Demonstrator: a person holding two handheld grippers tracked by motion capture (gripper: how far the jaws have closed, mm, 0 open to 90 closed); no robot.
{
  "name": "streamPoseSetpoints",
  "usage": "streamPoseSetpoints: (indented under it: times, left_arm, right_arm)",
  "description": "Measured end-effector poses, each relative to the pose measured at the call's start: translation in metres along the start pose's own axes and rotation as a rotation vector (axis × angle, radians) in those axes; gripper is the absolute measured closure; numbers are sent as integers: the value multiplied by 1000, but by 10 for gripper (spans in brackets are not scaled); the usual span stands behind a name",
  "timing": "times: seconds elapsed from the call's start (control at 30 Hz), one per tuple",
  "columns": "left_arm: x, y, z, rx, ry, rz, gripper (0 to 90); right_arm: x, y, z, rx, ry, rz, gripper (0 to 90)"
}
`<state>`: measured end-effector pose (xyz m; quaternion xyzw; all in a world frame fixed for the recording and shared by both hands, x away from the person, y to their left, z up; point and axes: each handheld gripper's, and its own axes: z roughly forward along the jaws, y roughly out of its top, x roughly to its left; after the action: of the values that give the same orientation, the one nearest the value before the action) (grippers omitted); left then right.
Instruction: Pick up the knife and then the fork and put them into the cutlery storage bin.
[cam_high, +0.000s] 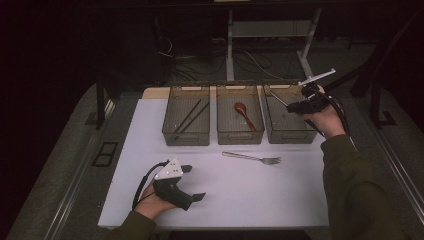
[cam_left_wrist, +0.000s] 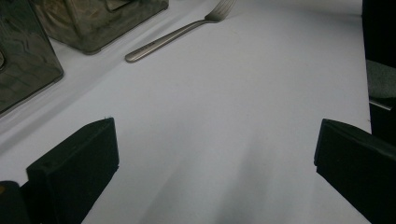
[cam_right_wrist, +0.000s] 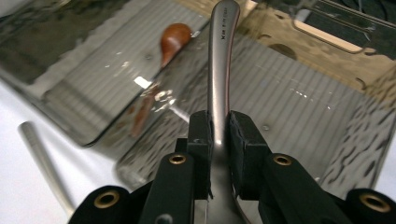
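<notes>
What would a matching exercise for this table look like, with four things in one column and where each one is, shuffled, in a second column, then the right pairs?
Things:
1. fork
2. wooden spoon
3. chopsticks
4. metal utensil

Places:
A. in the left bin
B. clamped in the right gripper over the right bin
C. flat on the white table in front of the bins
D. in the middle bin

Pairs: 1-C, 2-D, 3-A, 4-B
</notes>
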<state>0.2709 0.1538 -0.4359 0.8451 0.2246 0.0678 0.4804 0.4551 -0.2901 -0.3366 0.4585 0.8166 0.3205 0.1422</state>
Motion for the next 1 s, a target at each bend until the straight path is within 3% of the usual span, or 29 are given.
streamPoseSetpoints:
  times: [0.37, 0.53, 0.83, 1.0]
  left_arm:
    - [-1, 1, 0, -7, -12, 0, 0]
    - [-1, 1, 0, -6, -13, 0, 0]
    - [-1, 1, 1, -8, -12, -1, 0]
    - [-2, 1, 1, -12, -11, -4, 0]
  right_arm:
    - [-24, 10, 33, 64, -60, 76, 795]
    - [-29, 12, 50, 90, -54, 98, 794]
    - [-24, 14, 75, 174, -79, 57, 794]
    - [-24, 16, 74, 142, -96, 57, 857]
